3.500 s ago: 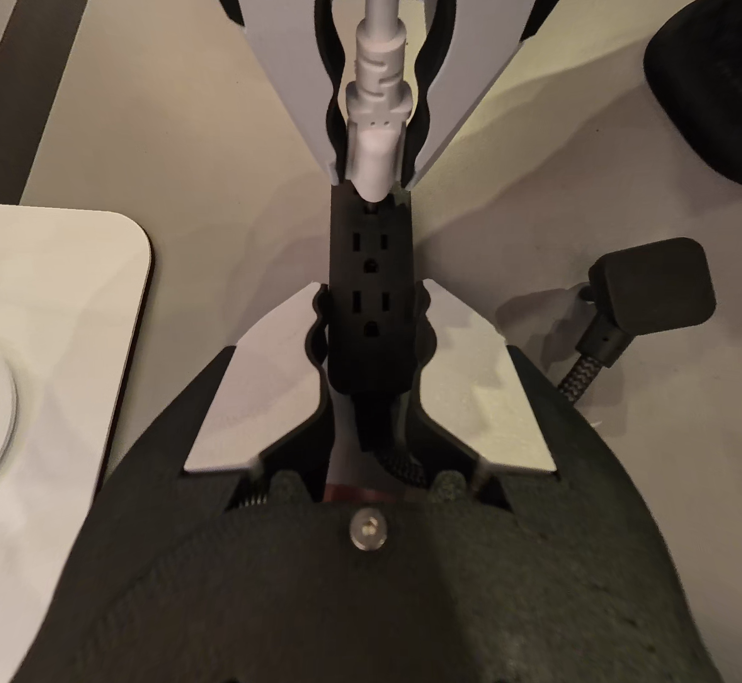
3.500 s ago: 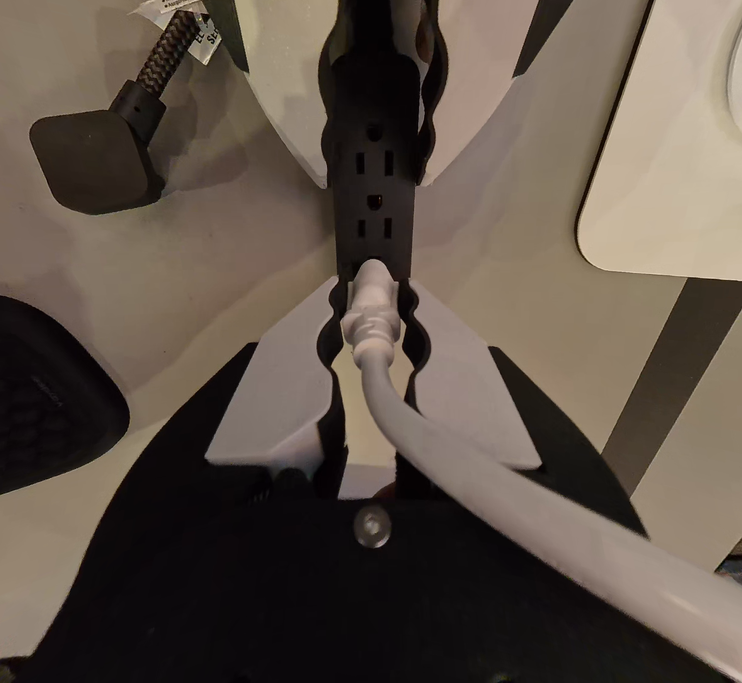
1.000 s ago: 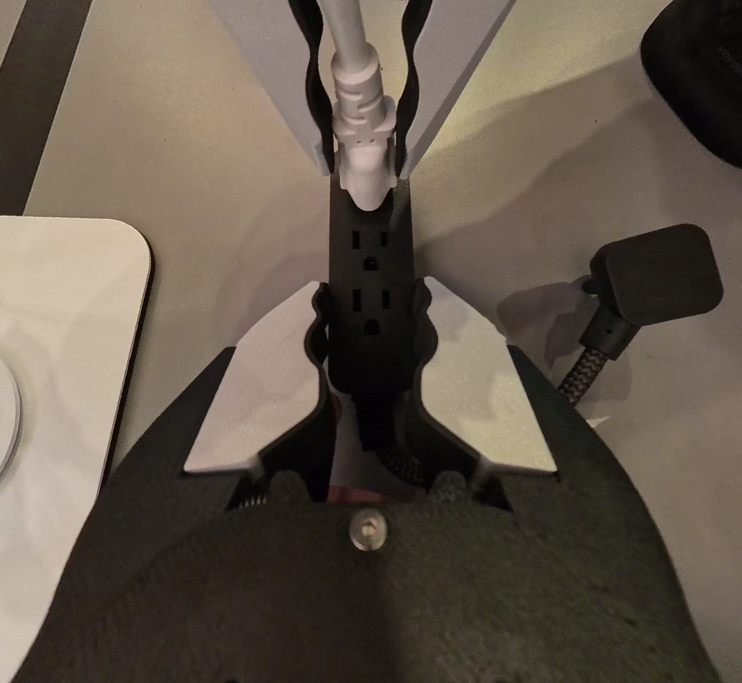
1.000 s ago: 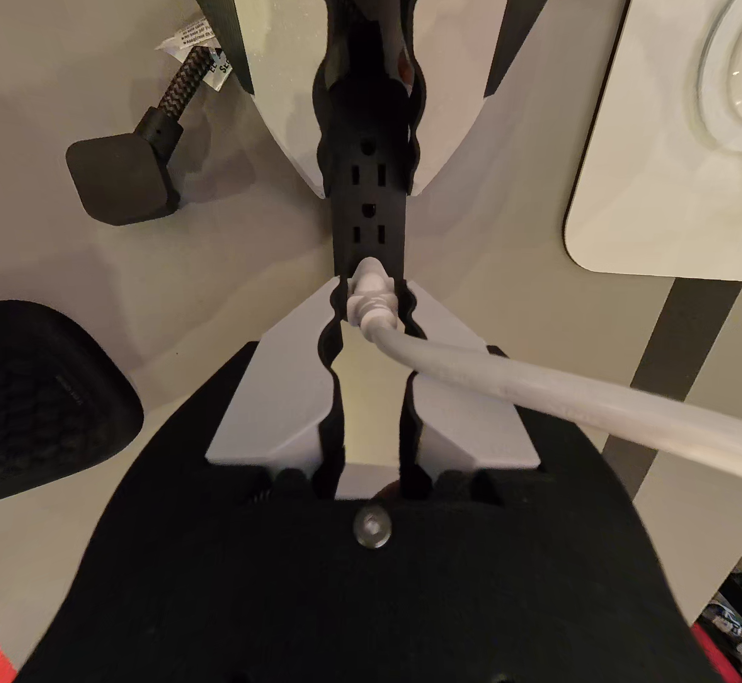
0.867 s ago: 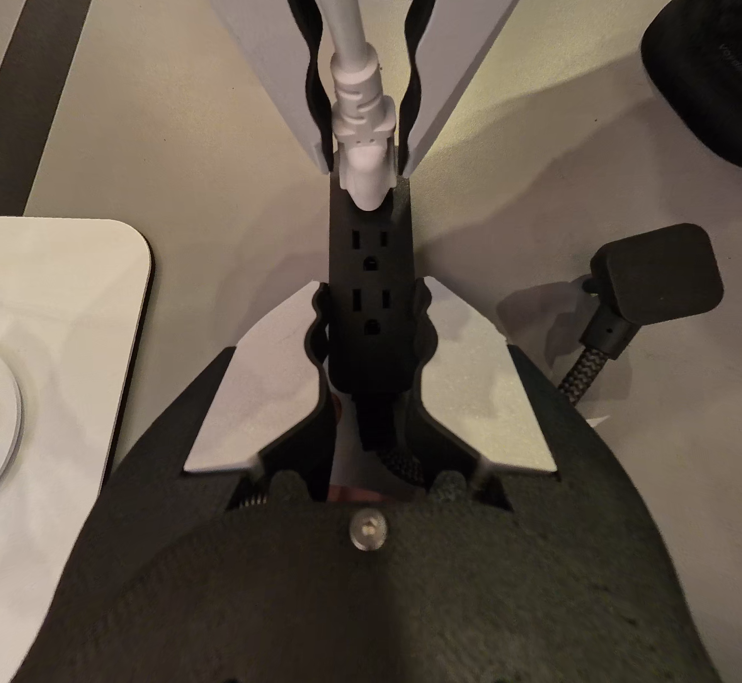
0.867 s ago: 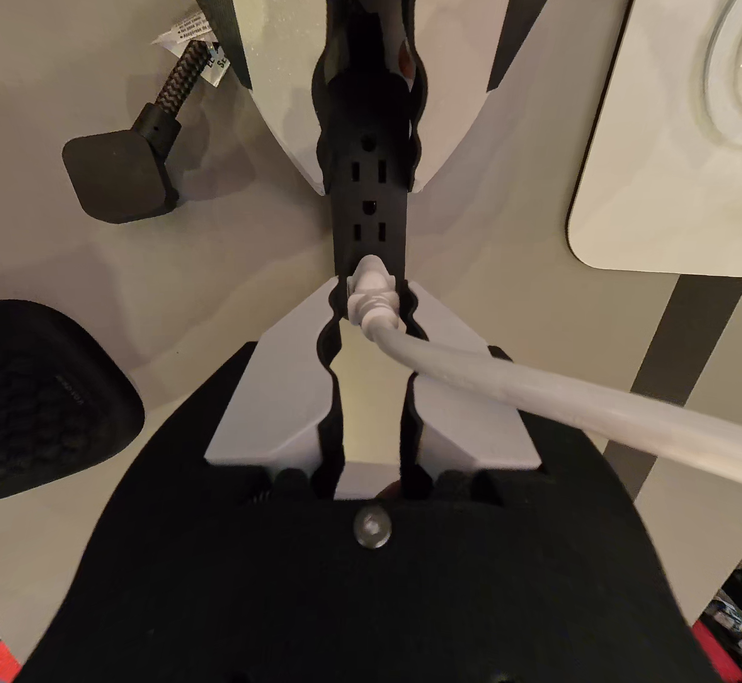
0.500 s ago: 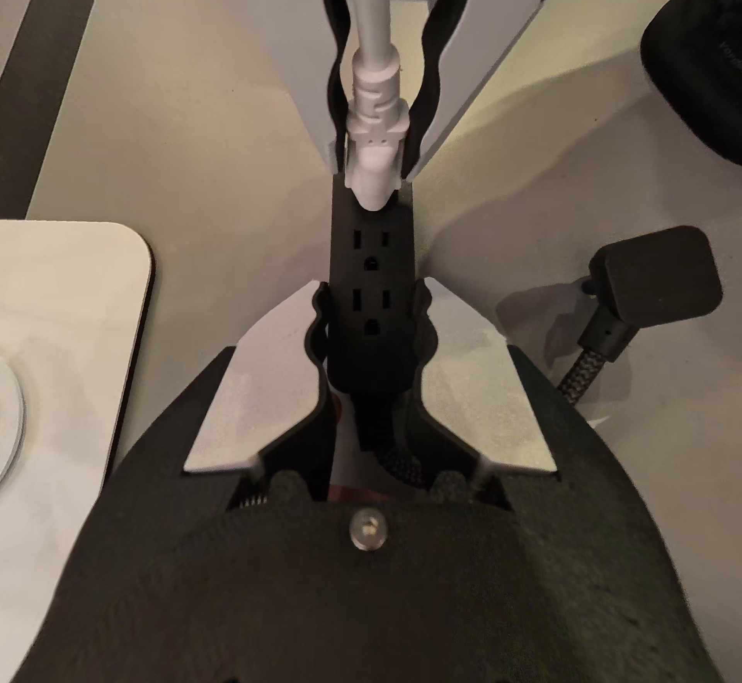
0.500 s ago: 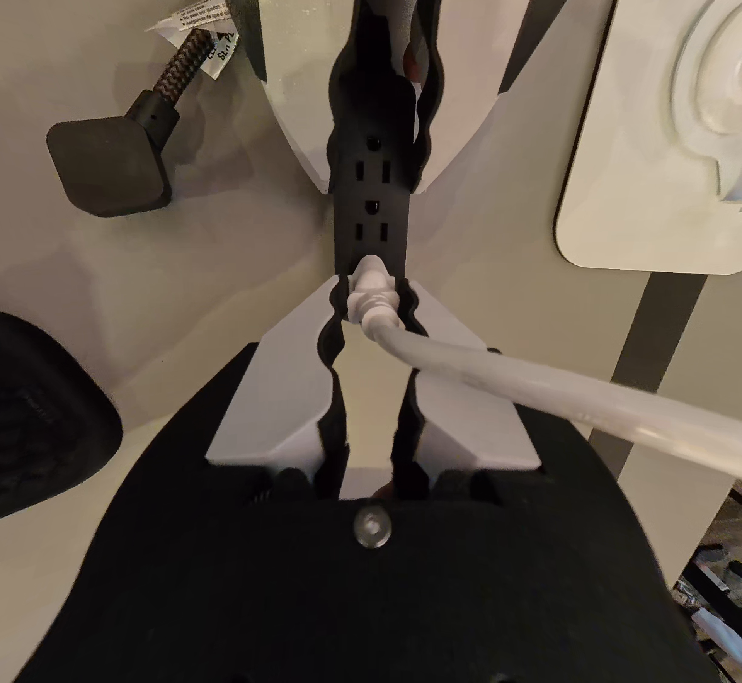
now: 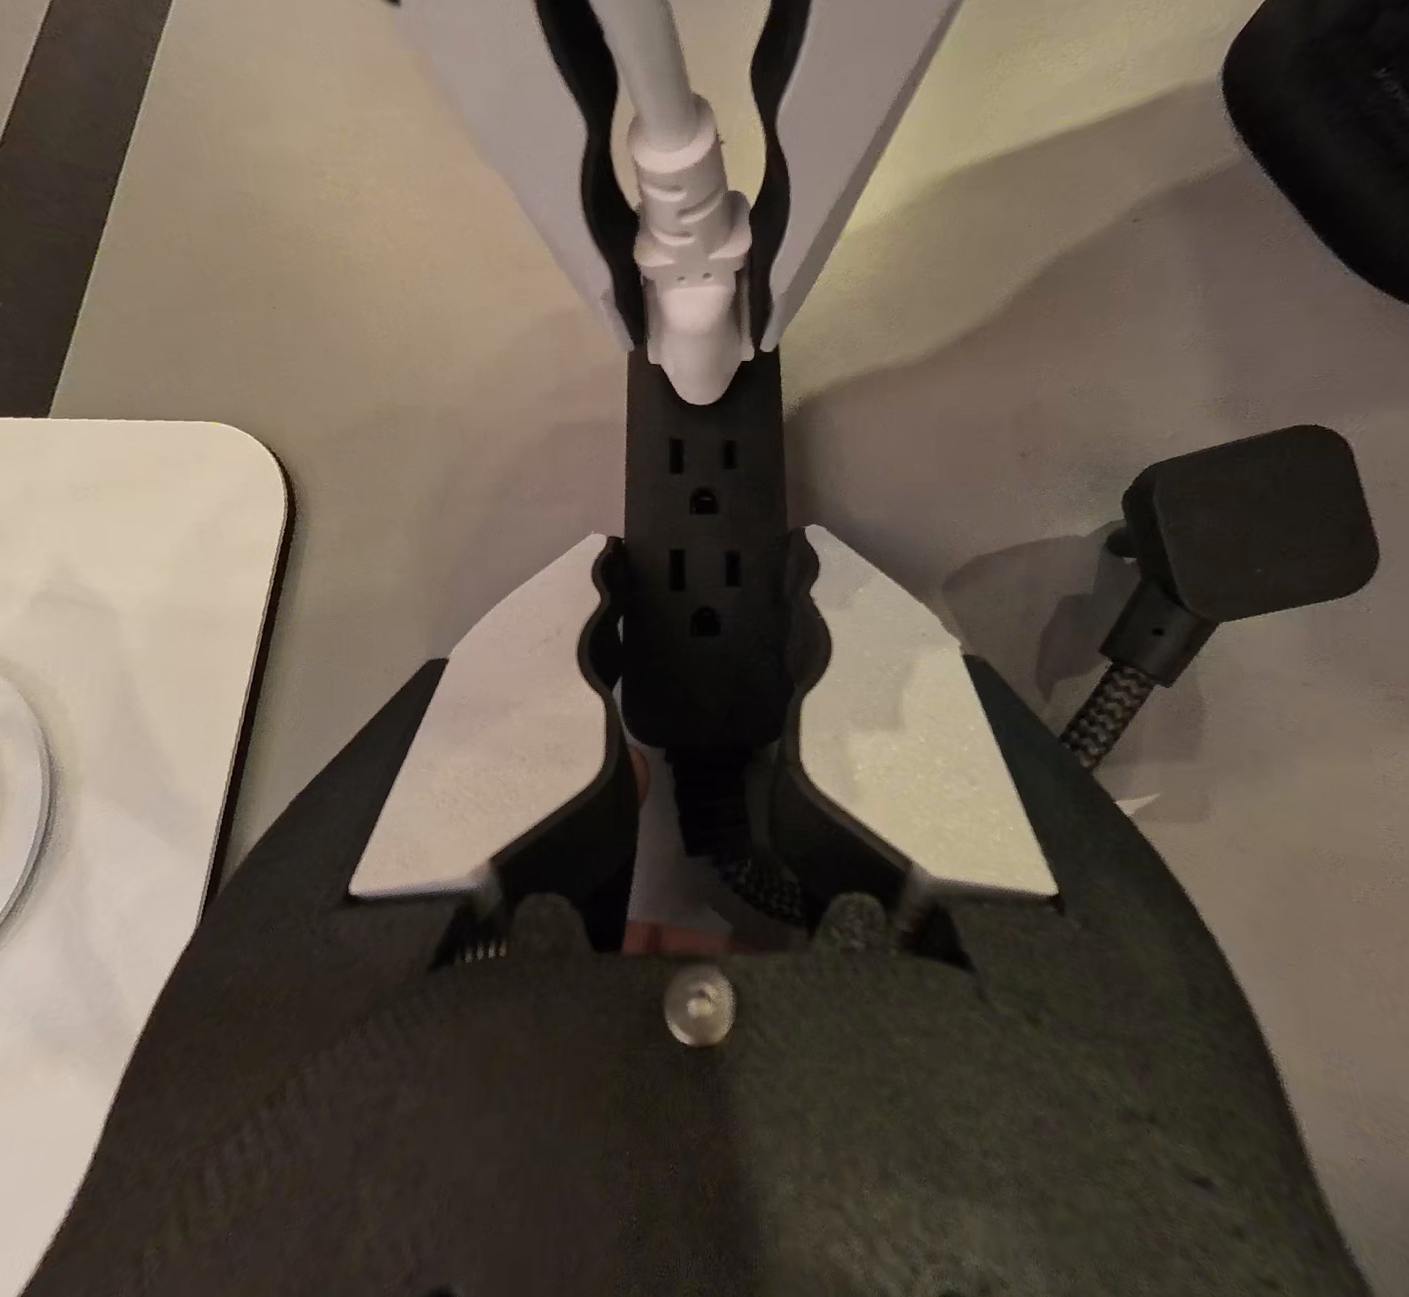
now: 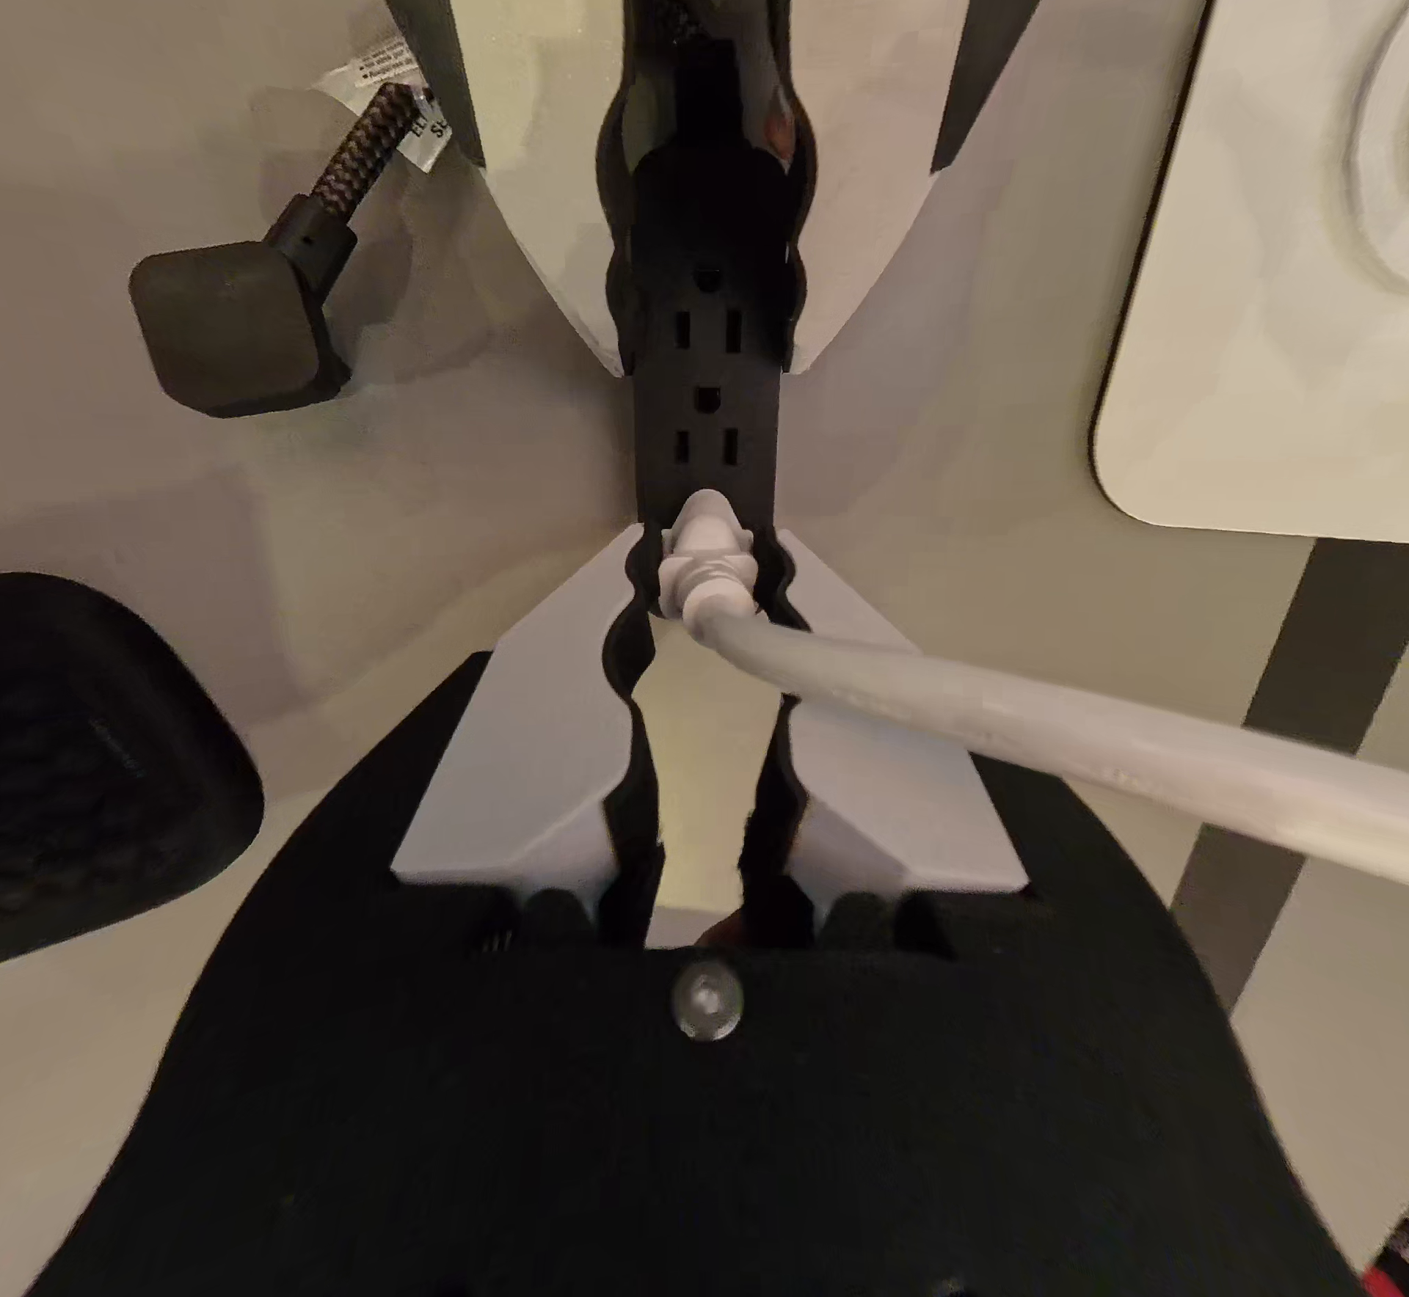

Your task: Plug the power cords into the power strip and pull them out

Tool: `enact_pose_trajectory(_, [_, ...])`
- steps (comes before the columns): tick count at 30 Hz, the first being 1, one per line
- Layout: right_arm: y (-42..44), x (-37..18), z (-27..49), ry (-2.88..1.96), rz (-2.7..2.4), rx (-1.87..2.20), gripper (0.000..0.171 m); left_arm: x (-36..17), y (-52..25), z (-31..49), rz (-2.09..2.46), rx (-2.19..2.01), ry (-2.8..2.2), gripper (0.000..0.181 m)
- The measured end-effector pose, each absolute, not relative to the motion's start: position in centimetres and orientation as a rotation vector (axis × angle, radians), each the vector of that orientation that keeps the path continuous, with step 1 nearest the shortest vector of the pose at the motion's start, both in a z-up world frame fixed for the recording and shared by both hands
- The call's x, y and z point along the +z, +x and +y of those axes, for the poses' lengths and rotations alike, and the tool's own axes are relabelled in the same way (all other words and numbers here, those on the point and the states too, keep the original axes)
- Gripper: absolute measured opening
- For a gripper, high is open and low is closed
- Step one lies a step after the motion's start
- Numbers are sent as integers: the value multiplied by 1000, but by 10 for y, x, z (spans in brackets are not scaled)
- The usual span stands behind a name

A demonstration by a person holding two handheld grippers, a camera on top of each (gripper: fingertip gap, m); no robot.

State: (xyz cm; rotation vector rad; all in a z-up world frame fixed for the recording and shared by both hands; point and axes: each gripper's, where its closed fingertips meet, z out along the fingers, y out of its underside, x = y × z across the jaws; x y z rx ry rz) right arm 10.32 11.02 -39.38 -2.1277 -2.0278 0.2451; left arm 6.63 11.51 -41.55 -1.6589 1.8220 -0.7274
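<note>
Left gripper (image 9: 705, 620) clamps the black power strip (image 9: 703, 498); right gripper (image 10: 705, 567) pinches the white plug (image 10: 707, 545) at its 12 o'clock end (seating depth unclear). Keep the plug square, strip pinned.

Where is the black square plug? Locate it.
The black square plug lies loose on the table, right of the power strip in the left wrist view; left in the right wrist view.

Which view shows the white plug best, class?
The left wrist view: the white plug faces the camera full length, between the right tongs at the strip's far end. The right wrist view shows only its back end, foreshortened, partly hidden by its cord.
</note>
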Motion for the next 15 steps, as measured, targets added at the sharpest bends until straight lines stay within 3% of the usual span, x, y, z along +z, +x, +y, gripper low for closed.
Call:
enact_pose_trajectory(7, [99, -394, 113, -2034, -1811, 201, 23, -416, 66, 115, 1827, -720, -1659, 41])
enact_pose_trajectory(13, [101, -394, 114, -2086, -1937, 166, 23, -416, 66, 115, 1825, -722, -1657, 41])
enact_pose_trajectory(15, [104, -393, 110, -2097, -2013, 154, 31, -416, 66, 115, 1827, -722, -1656, 41])
